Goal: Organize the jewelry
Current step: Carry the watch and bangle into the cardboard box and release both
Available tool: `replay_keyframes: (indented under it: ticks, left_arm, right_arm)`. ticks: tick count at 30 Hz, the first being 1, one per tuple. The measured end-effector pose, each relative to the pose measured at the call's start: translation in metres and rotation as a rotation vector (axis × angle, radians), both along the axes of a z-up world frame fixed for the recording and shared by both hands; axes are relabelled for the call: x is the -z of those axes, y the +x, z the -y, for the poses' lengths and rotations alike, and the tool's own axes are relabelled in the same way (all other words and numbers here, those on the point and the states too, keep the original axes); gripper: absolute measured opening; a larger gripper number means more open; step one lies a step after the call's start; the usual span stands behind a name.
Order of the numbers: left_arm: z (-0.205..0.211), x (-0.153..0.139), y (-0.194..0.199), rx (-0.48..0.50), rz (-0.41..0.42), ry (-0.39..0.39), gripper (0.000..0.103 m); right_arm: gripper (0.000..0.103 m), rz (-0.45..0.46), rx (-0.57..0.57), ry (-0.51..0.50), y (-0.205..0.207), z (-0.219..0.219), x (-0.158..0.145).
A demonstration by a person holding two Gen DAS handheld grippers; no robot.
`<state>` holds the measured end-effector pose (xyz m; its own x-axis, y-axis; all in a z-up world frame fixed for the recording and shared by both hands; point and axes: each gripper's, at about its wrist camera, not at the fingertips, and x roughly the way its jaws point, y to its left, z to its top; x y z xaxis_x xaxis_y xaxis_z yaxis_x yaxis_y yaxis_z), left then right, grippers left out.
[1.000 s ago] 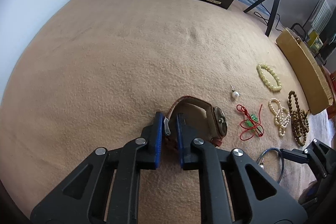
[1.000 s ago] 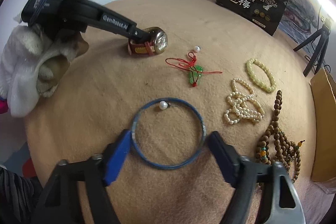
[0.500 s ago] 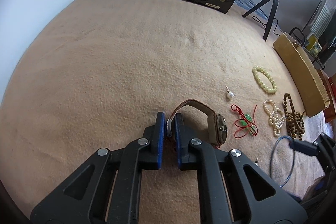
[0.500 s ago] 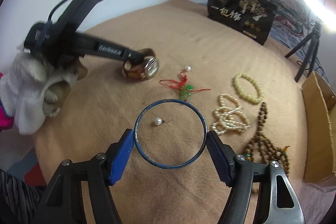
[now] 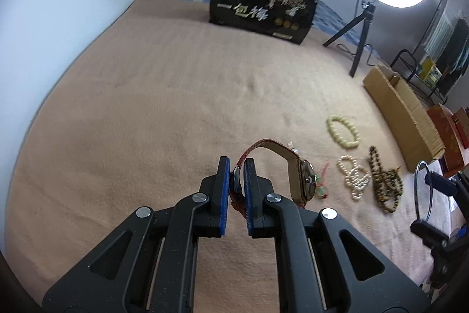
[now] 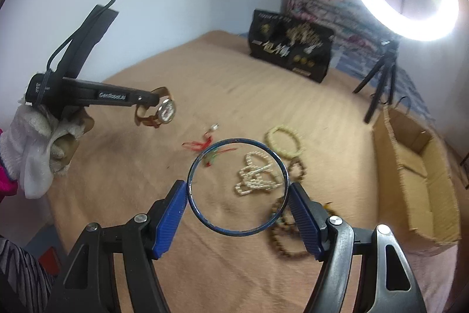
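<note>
Jewelry lies loose on the tan blanket (image 6: 234, 96): a pale bead bracelet (image 6: 283, 141), a pearl strand (image 6: 255, 178), dark wooden beads (image 6: 285, 228) and a red cord charm (image 6: 205, 147). The cardboard box (image 6: 416, 181) at the right edge looks empty. A black bag (image 6: 290, 47) stands at the back. The left tongs (image 5: 234, 181) clamp the watch (image 5: 303, 181) strap, raised. The right tongs (image 6: 238, 206) grip the blue bangle (image 6: 237, 187), lifted above the pearls.

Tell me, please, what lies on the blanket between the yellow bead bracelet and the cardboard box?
Nothing: in the right wrist view, only bare tan blanket separates the yellow bead bracelet from the cardboard box. The left wrist view shows the same empty stretch.
</note>
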<state>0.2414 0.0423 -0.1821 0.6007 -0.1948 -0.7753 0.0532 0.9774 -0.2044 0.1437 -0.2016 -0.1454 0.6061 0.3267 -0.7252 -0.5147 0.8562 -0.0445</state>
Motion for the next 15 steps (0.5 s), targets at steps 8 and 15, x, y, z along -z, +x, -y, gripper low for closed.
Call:
replay_keyframes:
  ticks: [8,15]
  left_arm:
    - [0.039,-0.028,0.005,0.061,0.059,-0.030,0.007]
    - [0.097,-0.046,0.020,0.155,0.091,-0.049,0.007]
  right_arm:
    - [0.072,0.045,0.109,0.024,0.003,0.056,-0.031]
    - [0.072,0.058,0.251,0.020,0.016,0.122,-0.048]
